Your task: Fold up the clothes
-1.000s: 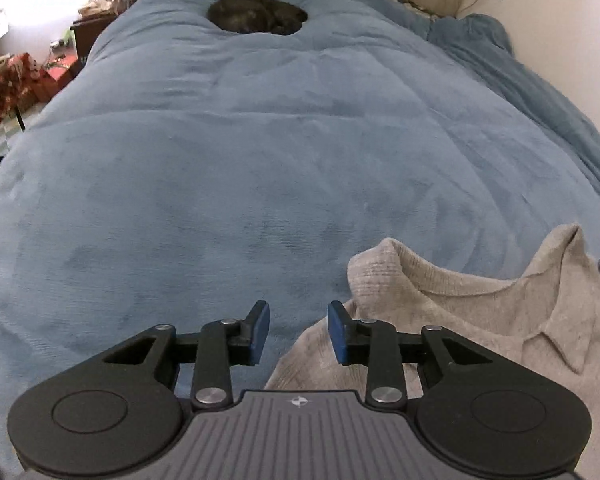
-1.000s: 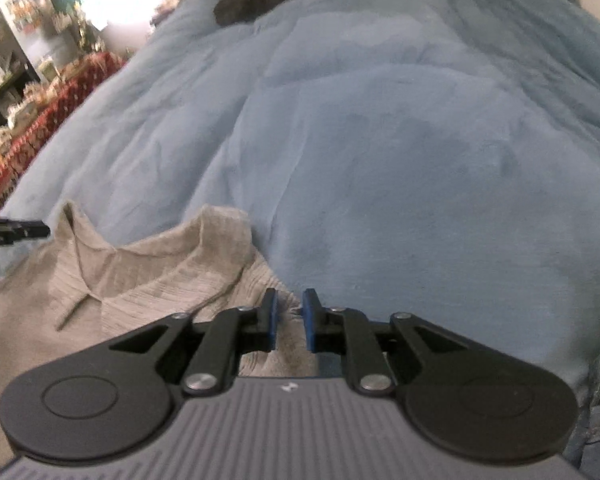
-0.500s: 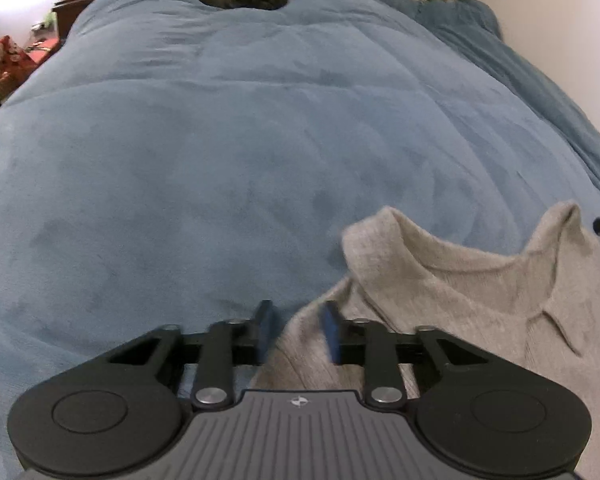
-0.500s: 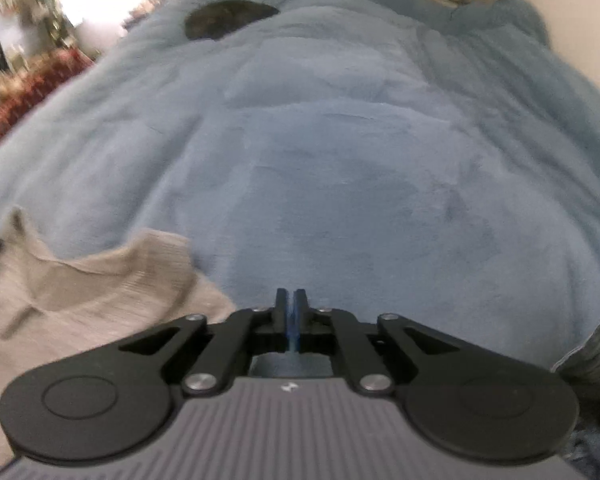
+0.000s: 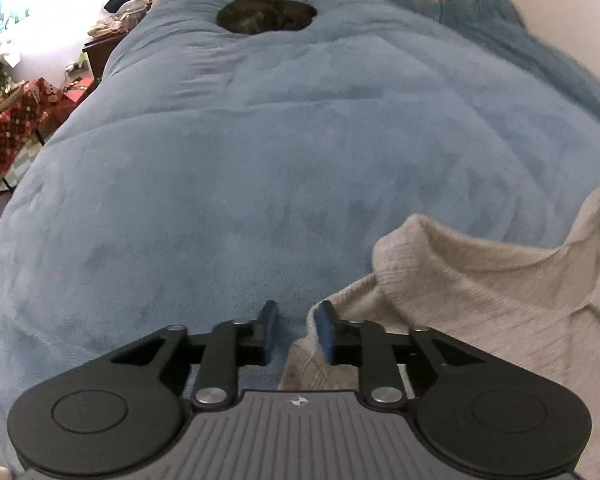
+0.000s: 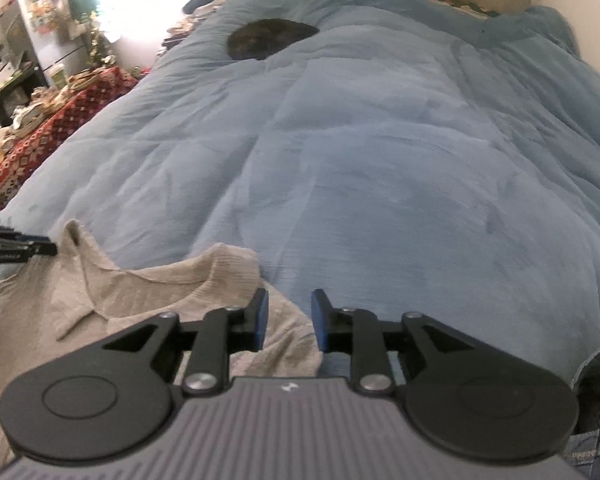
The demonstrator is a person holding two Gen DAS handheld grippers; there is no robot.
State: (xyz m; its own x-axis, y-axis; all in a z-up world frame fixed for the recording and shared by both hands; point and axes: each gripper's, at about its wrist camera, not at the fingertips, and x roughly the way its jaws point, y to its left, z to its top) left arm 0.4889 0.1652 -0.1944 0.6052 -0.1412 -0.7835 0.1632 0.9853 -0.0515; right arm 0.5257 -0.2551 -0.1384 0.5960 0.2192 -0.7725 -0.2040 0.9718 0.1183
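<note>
A: Both grippers were pinched shut half a second ago; now their jaws are opening.

B: The sweater (image 5: 480,304)?

A: Released, on the blue duvet (image 5: 280,160). Left gripper (image 5: 296,330) at its left shoulder edge, right gripper (image 6: 288,320) at its right.

sweater (image 5: 500,312): beige-grey knit | comforter (image 5: 280,140): plain blue | cat (image 5: 266,14): dark brown-black | side cloth (image 6: 40,136): red, white diamond pattern | gripper pads (image 6: 260,316): blue

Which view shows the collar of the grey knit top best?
The right wrist view: the collar shows there with both points and the open placket. The left wrist view catches only one raised collar point and the neckline, with the far side blurred at the frame edge.
</note>
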